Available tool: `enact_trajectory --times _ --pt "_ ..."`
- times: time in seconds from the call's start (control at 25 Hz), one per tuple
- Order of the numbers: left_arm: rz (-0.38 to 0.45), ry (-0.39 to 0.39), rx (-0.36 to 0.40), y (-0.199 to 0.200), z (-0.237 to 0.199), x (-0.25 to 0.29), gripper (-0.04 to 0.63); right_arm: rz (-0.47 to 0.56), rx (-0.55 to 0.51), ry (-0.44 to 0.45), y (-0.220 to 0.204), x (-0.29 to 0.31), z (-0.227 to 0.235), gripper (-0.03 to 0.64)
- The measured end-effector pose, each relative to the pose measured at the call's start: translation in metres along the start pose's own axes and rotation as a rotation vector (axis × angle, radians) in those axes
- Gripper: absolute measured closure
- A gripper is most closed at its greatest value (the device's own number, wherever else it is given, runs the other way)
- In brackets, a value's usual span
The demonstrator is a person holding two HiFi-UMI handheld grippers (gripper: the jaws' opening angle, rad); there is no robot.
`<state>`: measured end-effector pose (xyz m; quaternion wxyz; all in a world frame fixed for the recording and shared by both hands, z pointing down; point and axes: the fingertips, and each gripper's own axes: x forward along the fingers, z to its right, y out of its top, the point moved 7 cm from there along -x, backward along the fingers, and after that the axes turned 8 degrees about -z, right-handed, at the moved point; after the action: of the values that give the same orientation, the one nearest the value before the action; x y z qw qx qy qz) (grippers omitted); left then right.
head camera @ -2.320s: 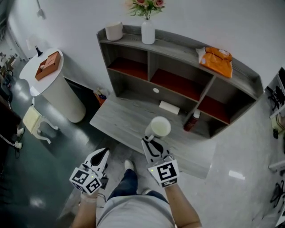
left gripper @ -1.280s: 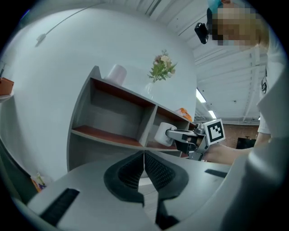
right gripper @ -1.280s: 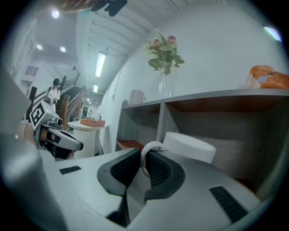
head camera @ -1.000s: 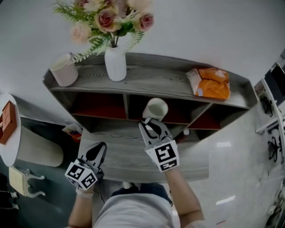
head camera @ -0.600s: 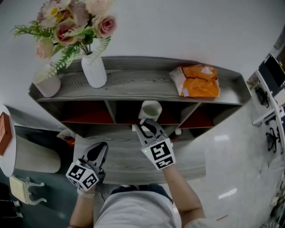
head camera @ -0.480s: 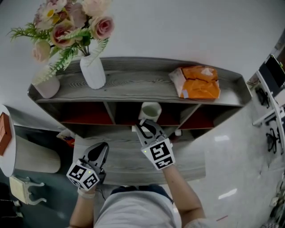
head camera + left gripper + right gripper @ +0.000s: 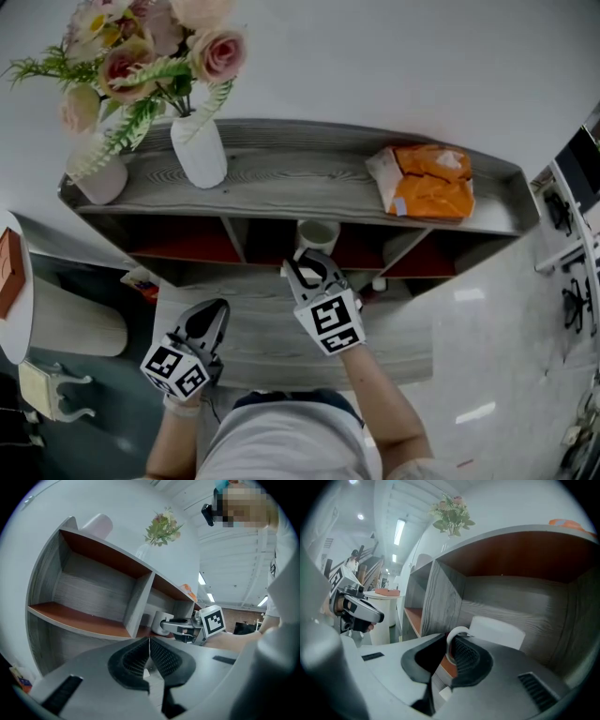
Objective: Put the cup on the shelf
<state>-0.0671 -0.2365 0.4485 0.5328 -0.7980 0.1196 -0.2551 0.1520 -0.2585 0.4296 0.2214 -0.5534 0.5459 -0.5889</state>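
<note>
the white cup (image 7: 497, 632) was held by its handle, which was pinched between the jaws of the right gripper (image 7: 309, 272). it was carried in the mouth of the middle compartment of the grey shelf unit (image 7: 281, 173), under the top board. whether its base was touching the red-brown compartment floor could not be made out; it appeared to be just above it. the left gripper (image 7: 149, 654) was held low and to the left, with its jaws pressed together on nothing, well apart from the cup.

the main risk was judged to be a release made too early: with the base not seated, the cup would be dropped and could be tipped or rolled off the front edge. since only the thin handle loop was gripped, the body could be swung about the pads if it were knocked against the divider at its left or the board overhead. the handle could also be caught and the cup dragged back out if the gripper were withdrawn before the jaws were fully spread. the vase (image 7: 199, 150) and the orange packet (image 7: 427, 183) on top were well apart from it.
</note>
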Motion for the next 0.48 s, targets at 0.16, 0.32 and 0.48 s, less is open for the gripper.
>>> enact_trajectory --times 0.16,0.32,0.48 --pt "-0.001 0.017 -0.005 -0.001 -0.003 -0.003 0.578 -0.018 -0.002 0.009 0.001 0.009 0.003 0.575" --pt "-0.007 0.035 -0.01 -0.004 -0.005 -0.005 0.578 -0.022 0.005 0.017 0.002 0.016 0.006 0.575" --pt "-0.007 0.047 -0.014 -0.005 -0.006 -0.007 0.578 -0.024 0.015 0.017 0.003 0.02 0.008 0.572"
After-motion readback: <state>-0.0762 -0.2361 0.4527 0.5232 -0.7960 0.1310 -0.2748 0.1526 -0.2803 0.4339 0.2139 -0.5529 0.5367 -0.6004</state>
